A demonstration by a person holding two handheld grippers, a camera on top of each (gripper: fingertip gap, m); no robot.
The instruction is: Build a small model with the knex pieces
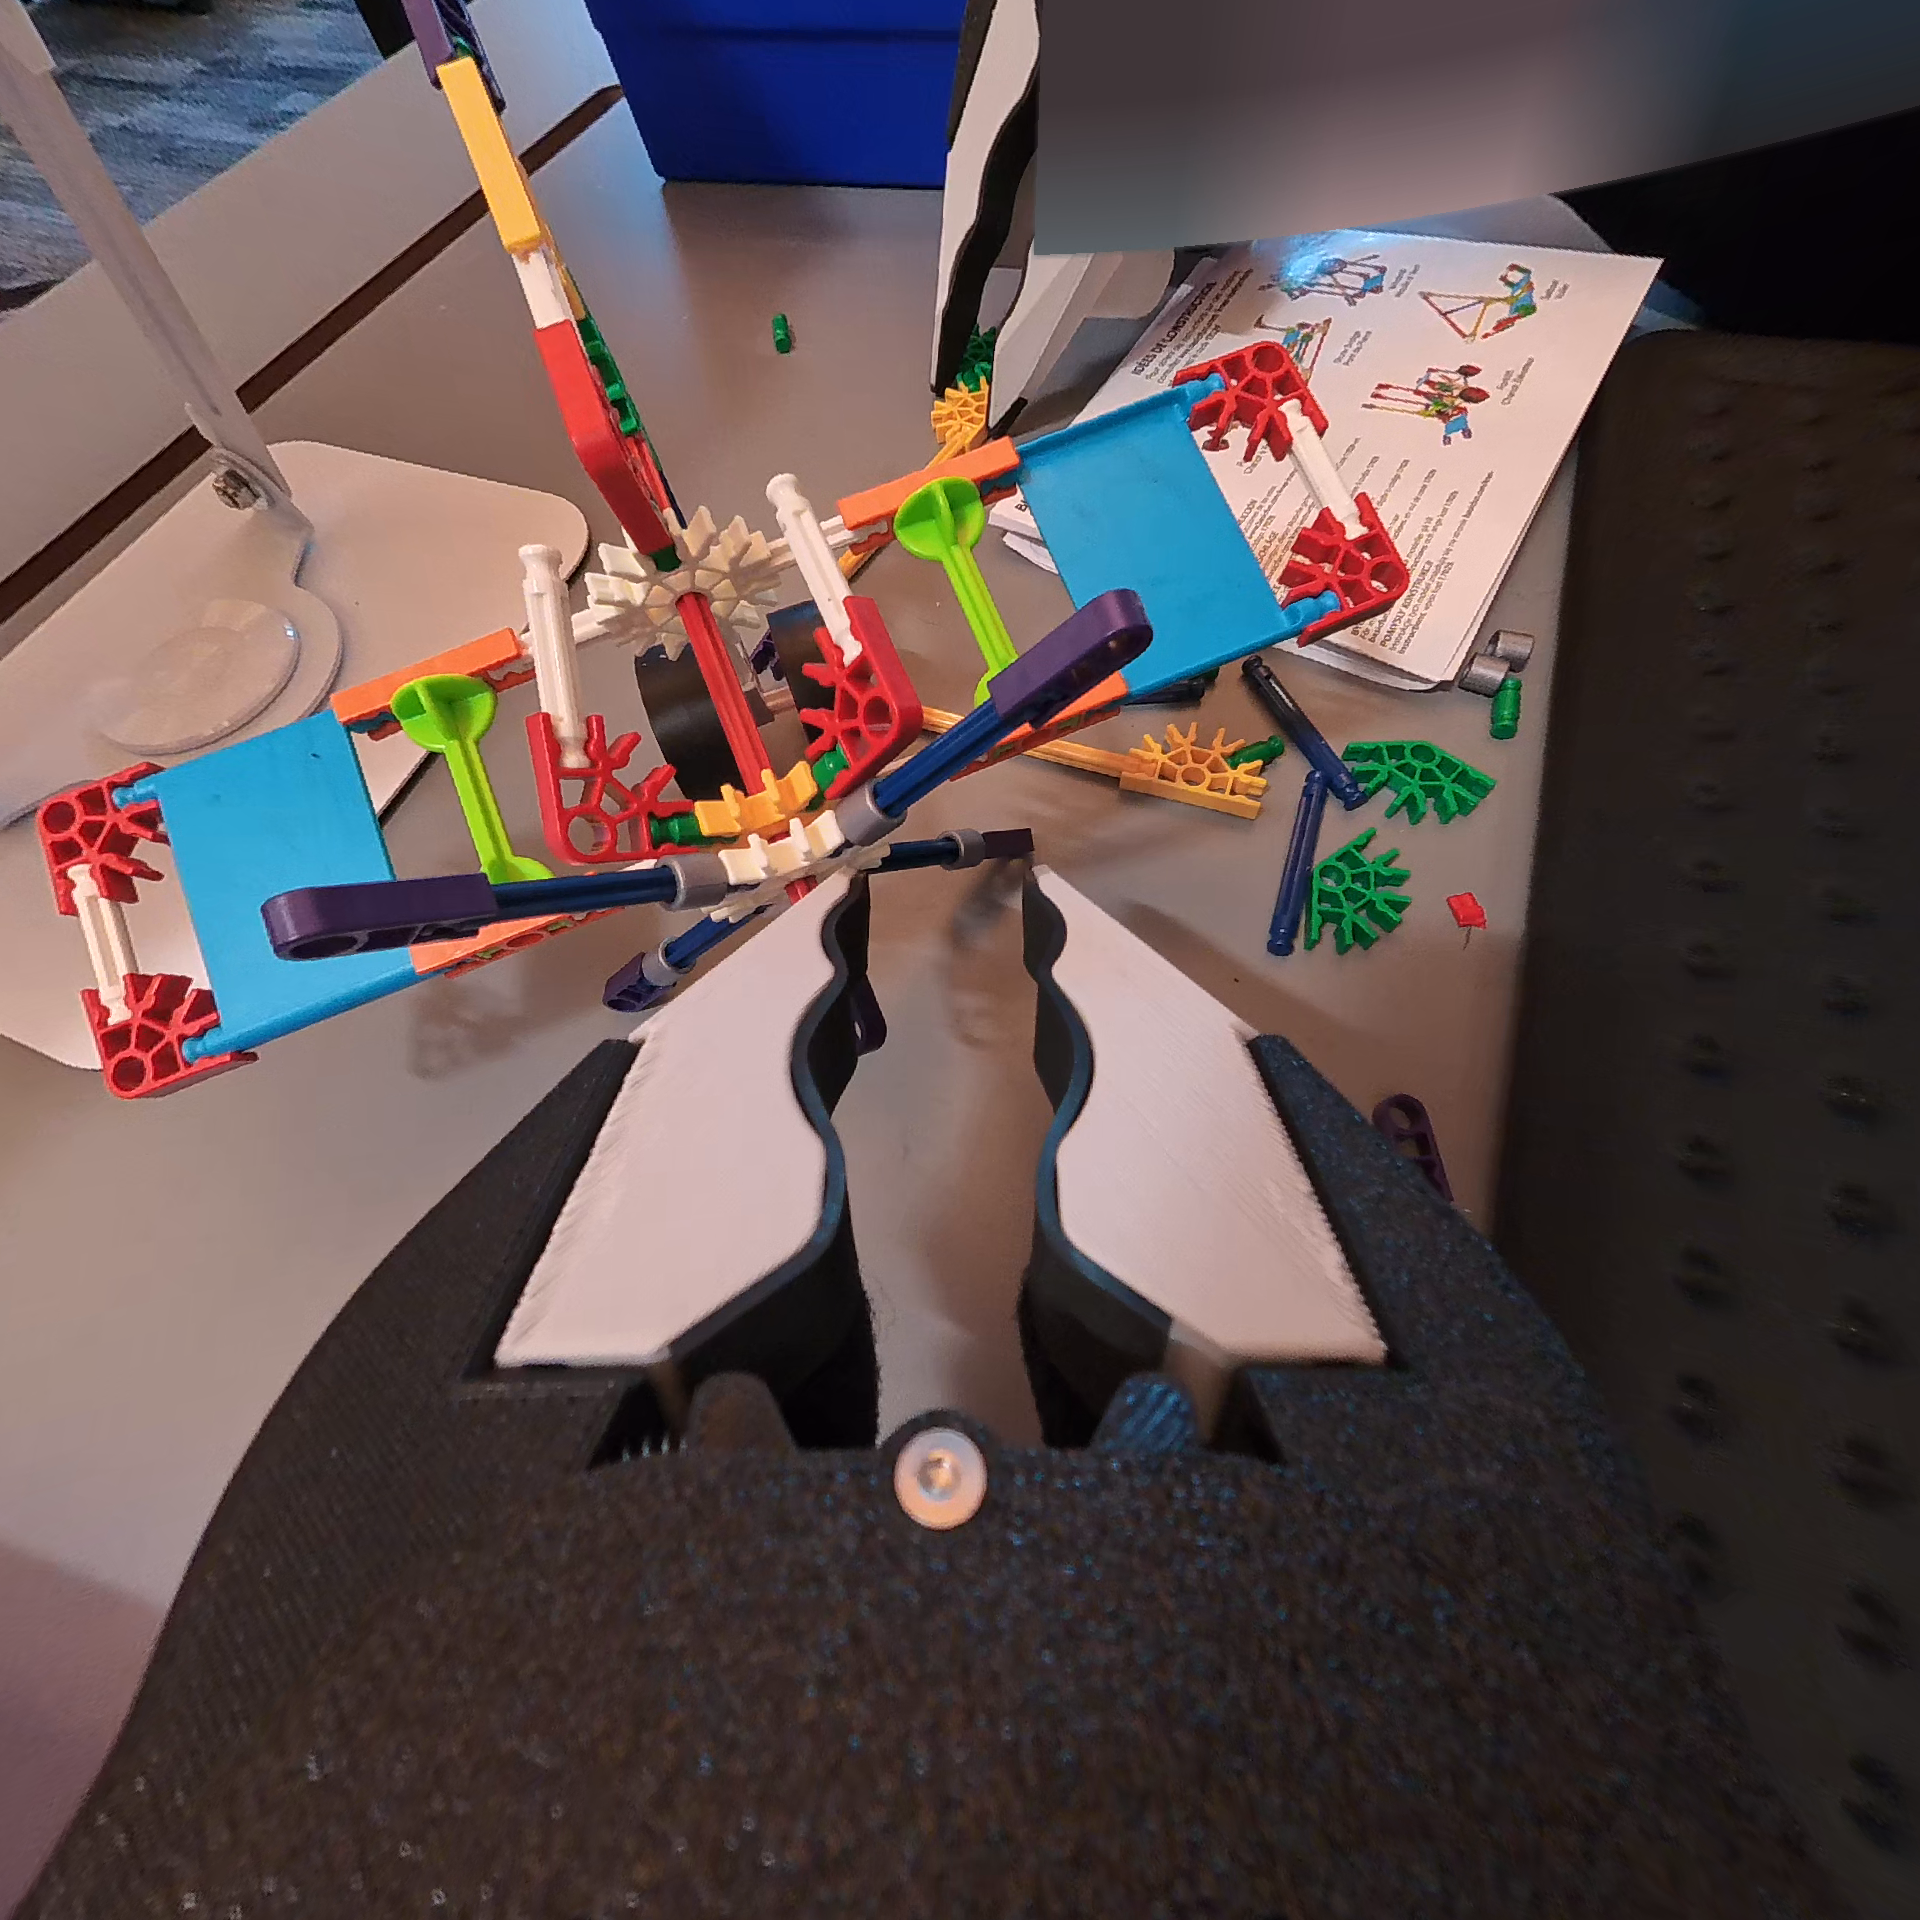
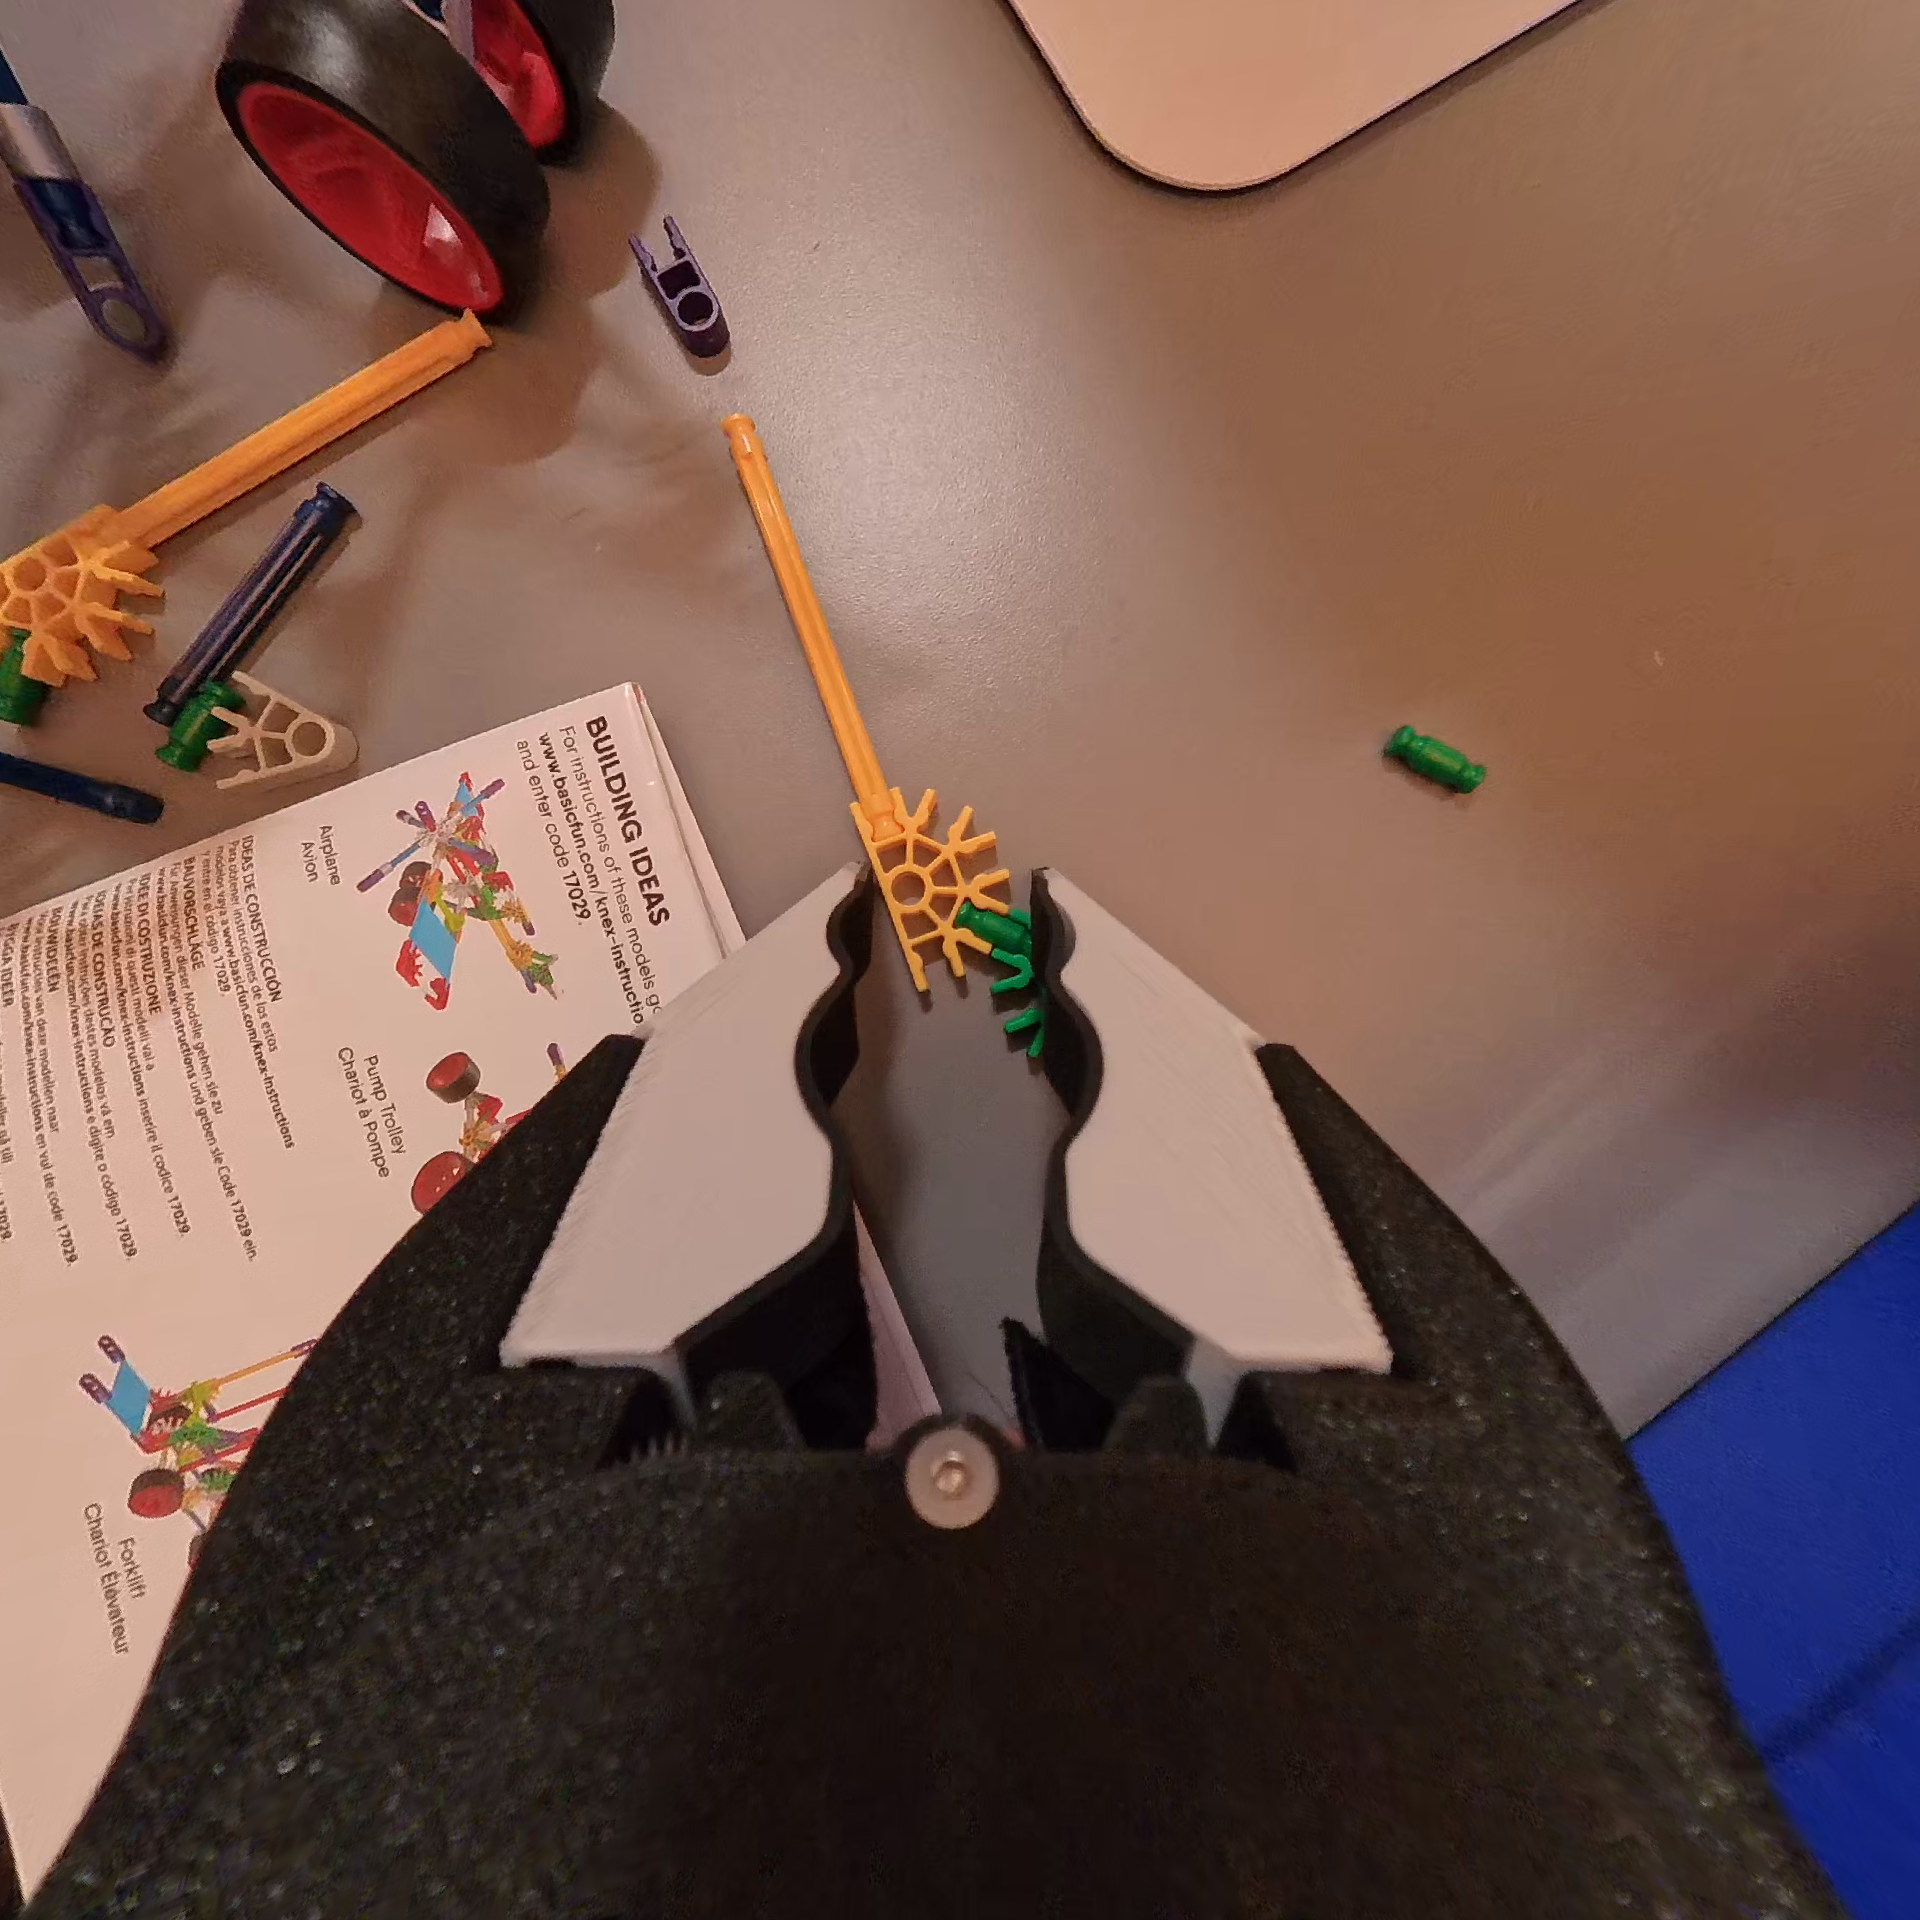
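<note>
In the left wrist view a colourful construction-toy plane (image 1: 717,665) stands on the grey table (image 1: 312,1195), with blue wing panels (image 1: 270,831) and a propeller of purple blades (image 1: 384,914) on blue rods. My left gripper (image 1: 951,878) is open, its tips just in front of the white propeller hub (image 1: 790,847), with one short rod's purple end (image 1: 1003,842) right above the gap. My right gripper (image 2: 951,878) is open and straddles a yellow connector (image 2: 920,894) on a yellow rod (image 2: 810,623), joined to a short green rod (image 2: 987,925) and a green connector (image 2: 1018,987) lying on the table.
An instruction leaflet (image 2: 312,987) lies left of the right gripper, also seen in the left wrist view (image 1: 1403,416). Loose parts: red-hubbed wheels (image 2: 384,177), purple clip (image 2: 686,291), green rod (image 2: 1434,758), green connectors (image 1: 1413,779). A metal stand base (image 1: 312,582) and a blue bin (image 1: 790,94) stand nearby. My right fingertips sit around 25 cm from my left ones. Left tips and right tips are each some 25 cm from the metal stand base (image 1: 312,582).
</note>
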